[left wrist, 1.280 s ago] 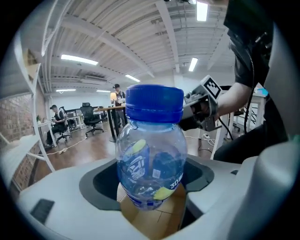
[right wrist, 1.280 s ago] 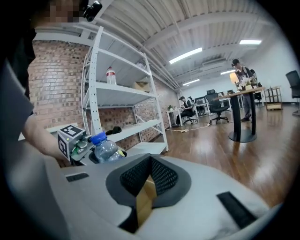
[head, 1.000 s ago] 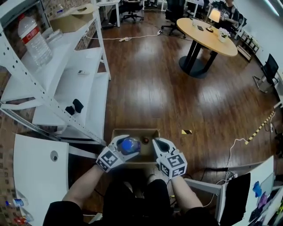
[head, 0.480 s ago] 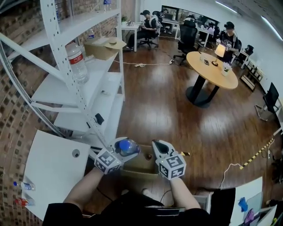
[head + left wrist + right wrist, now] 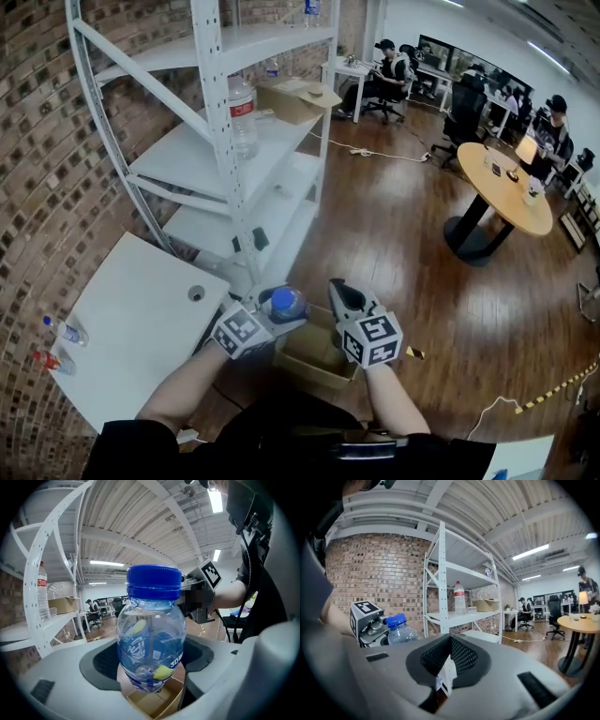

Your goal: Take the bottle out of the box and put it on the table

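A small clear bottle (image 5: pixel 286 303) with a blue cap stands upright between the jaws of my left gripper (image 5: pixel 278 309), which is shut on its body. In the left gripper view the bottle (image 5: pixel 151 639) fills the middle, and the pads of the left gripper (image 5: pixel 151 670) press its lower half. It hangs above the open cardboard box (image 5: pixel 314 354) on the floor. My right gripper (image 5: pixel 339 292) is level with it, just to its right, jaws together and holding nothing. From the right gripper (image 5: pixel 449 665) view the bottle (image 5: pixel 400 630) shows at left.
A white table (image 5: pixel 122 328) with a round hole lies at lower left; two small bottles (image 5: pixel 58 330) lie at its left edge. A white shelf rack (image 5: pixel 234 141) with a large water bottle (image 5: pixel 243 117) stands behind it. A round wooden table (image 5: pixel 511 192) is far right.
Both grippers have risen from the box, the left one carrying the bottle up with it. The head view has swung left, bringing the white table and shelf into view.
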The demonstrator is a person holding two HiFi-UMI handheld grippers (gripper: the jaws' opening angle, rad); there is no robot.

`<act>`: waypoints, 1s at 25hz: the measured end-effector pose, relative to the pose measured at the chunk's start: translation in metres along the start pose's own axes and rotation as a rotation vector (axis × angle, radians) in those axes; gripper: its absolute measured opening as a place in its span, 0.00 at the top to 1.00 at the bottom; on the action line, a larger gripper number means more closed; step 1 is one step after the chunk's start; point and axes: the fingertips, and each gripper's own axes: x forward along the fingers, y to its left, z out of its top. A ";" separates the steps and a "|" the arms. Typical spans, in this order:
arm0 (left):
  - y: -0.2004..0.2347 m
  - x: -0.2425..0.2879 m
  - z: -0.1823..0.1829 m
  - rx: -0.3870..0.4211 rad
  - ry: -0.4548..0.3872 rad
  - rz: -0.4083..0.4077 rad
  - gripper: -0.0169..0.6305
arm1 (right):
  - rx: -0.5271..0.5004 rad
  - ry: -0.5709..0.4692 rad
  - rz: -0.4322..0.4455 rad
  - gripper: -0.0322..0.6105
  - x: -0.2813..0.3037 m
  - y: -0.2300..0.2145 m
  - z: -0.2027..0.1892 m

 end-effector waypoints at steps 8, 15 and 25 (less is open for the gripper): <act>0.010 -0.056 -0.006 -0.039 0.028 0.205 0.41 | -0.013 -0.007 0.237 0.94 0.035 0.060 0.006; 0.013 -0.136 -0.023 -0.100 0.077 0.454 0.41 | -0.035 0.010 0.470 0.94 0.061 0.133 0.004; -0.012 -0.271 -0.061 -0.250 0.130 0.789 0.41 | -0.052 0.079 0.746 0.94 0.072 0.260 -0.020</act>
